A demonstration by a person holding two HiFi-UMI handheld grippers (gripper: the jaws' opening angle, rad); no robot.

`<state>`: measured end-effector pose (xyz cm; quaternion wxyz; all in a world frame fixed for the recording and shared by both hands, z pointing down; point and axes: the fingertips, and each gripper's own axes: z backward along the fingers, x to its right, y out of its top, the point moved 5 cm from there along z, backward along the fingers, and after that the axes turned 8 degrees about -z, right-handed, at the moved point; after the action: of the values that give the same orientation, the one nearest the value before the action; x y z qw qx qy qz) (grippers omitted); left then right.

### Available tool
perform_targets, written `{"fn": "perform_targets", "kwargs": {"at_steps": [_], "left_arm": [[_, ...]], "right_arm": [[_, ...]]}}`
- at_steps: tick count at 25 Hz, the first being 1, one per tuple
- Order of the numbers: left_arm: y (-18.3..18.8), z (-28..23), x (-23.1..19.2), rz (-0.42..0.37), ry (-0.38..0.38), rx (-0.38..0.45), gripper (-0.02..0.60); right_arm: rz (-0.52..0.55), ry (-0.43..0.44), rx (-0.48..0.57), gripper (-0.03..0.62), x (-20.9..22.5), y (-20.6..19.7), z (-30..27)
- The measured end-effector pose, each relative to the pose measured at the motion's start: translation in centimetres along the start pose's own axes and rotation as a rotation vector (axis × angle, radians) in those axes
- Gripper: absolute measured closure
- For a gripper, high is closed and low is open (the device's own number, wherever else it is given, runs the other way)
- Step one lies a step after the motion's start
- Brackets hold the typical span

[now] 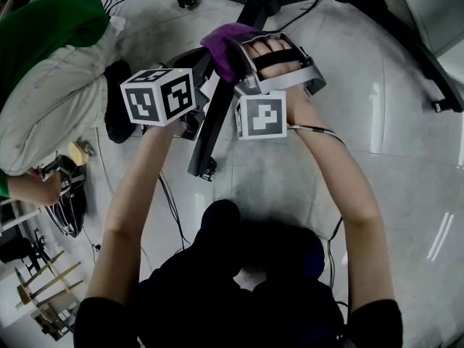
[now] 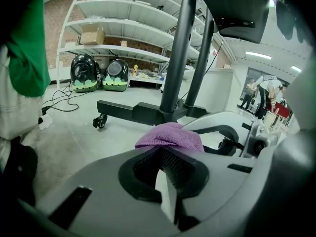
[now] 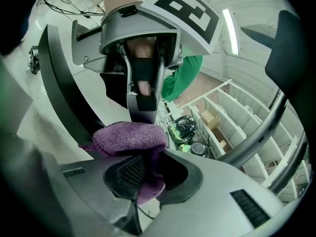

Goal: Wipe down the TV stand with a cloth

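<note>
Holds a purple cloth in the right gripper, fingers clamped on its lower fold, the bunched top sticking out above them. Holds the left gripper just beside the right one, fingers together with nothing between, pointing toward the cloth. Carries both above the black wheeled base of the TV stand on the grey floor, near its two upright poles. Cannot tell whether cloth and stand touch. Works close to a person in green on the left.
</note>
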<state>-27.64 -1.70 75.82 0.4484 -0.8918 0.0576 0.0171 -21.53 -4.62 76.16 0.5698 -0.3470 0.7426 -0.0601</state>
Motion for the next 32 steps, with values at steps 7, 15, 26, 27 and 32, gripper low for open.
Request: {"fn": "perform_targets", "kwargs": {"at_steps": [7, 15, 26, 27, 32], "left_arm": [[1.7, -0.7, 0.2, -0.021, -0.01, 0.022, 0.575], [4.4, -2.1, 0.0, -0.036, -0.011, 0.05, 0.575], [7.2, -4.8, 0.3, -0.044, -0.007, 0.053, 0.575], [7.2, -4.9, 0.4, -0.043, -0.011, 0.053, 0.575], [7.1, -5.2, 1.3, -0.05, -0.035, 0.052, 0.575]], "right_arm": [[-0.026, -0.043, -0.026, 0.525, 1.6, -0.8, -0.3], [-0.048, -0.067, -0.056, 0.525, 4.2, -2.0, -1.1], [0.083, -0.093, -0.119, 0.526, 7.0, -4.9, -3.0], [0.093, -0.093, -0.119, 0.525, 7.1, -5.0, -2.9], [0.114, -0.087, -0.133, 0.525, 7.0, -6.2, -2.0]]}}
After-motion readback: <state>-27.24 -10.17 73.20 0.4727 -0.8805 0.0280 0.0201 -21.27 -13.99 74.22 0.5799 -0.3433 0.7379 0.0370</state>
